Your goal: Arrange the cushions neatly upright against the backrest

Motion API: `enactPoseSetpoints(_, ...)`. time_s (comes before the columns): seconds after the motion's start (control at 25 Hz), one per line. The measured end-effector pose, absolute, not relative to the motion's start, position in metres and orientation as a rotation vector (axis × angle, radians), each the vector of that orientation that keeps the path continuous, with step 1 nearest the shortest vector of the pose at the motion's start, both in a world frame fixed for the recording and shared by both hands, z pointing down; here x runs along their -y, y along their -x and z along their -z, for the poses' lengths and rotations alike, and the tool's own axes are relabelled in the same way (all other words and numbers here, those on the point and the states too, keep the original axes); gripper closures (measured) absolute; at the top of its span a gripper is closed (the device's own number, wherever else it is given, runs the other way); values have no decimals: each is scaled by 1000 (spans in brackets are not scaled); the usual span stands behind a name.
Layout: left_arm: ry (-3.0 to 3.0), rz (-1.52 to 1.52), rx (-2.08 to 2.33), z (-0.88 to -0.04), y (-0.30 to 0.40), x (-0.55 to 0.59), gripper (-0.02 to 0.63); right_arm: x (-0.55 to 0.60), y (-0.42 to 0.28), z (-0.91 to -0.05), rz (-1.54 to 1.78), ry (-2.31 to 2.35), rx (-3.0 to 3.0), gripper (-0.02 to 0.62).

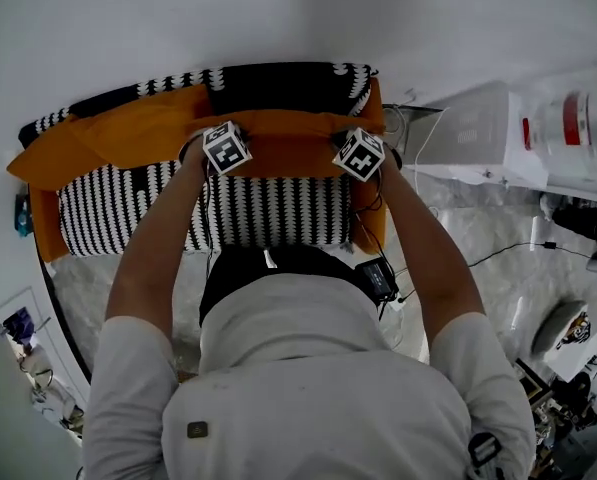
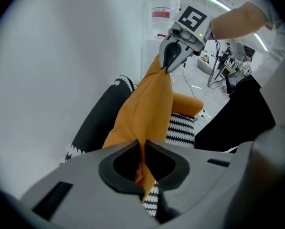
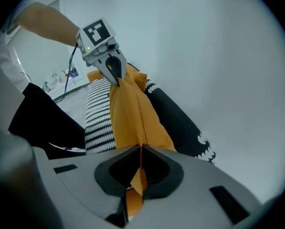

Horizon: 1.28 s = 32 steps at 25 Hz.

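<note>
At the backrest (image 1: 278,83), left gripper (image 2: 143,149) and right gripper (image 3: 140,154), both pinching the orange cushion (image 1: 278,138), should set it down evenly.

Light: even, diffuse | Source: ceiling strip lights (image 2: 216,0) | Shadows: faint | Edges: fisheye bend, dark corners in gripper views | Focus: foreground soft

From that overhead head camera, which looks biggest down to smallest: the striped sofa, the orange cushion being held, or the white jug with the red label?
1. striped sofa
2. orange cushion
3. white jug, though it sits off to the side, so distance may shrink it.
</note>
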<state>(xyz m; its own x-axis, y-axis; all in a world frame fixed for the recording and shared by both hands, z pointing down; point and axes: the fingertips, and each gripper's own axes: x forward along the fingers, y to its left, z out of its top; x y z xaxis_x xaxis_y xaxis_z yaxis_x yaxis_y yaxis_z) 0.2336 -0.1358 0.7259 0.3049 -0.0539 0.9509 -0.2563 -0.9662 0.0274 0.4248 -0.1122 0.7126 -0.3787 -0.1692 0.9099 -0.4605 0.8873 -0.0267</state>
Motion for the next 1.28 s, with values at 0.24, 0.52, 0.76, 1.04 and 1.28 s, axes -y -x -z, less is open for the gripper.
enactPoseSetpoints(0.24, -2367, -1729, 300, -752, -246, 157, 578, 142, -438, -737, -323, -442, 1950, 563)
enactPoseSetpoints(0.52, -2343, -1735, 284, -780, -246, 180, 578, 171, -438, -764, -279, -398, 1933, 563)
enactPoseSetpoints(0.76, -2313, -1704, 306, -807, -242, 197, 578, 198, -436, -780, -248, -388, 1927, 563)
enactPoseSetpoints(1.04, -2328, -1687, 313, -825, -250, 223, 578, 226, -444, -801, -276, -435, 1917, 563)
enactPoseSetpoints(1.28, -2313, -1695, 313, -833, -253, 237, 578, 242, -448, -814, -307, -478, 1911, 563)
